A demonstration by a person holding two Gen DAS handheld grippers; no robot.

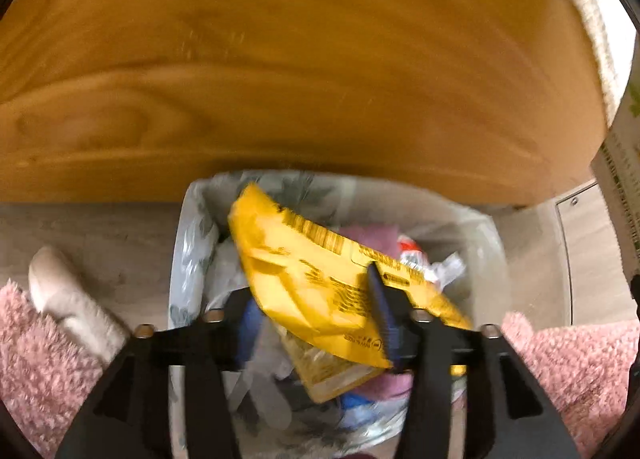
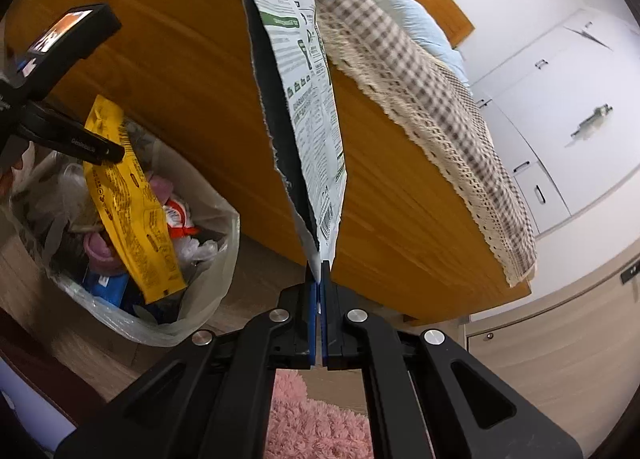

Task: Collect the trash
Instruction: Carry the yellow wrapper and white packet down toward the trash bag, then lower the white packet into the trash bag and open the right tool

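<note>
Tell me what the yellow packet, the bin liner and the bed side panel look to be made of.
Yellow packet: likely thin glossy plastic film; it creases and shows glare over the print.
Bin liner: thin translucent plastic with a faint leafy print; it wrinkles, and the trash shows through.
Bed side panel: wood or wood-look veneer, smooth and slightly shiny, with visible grain.
</note>
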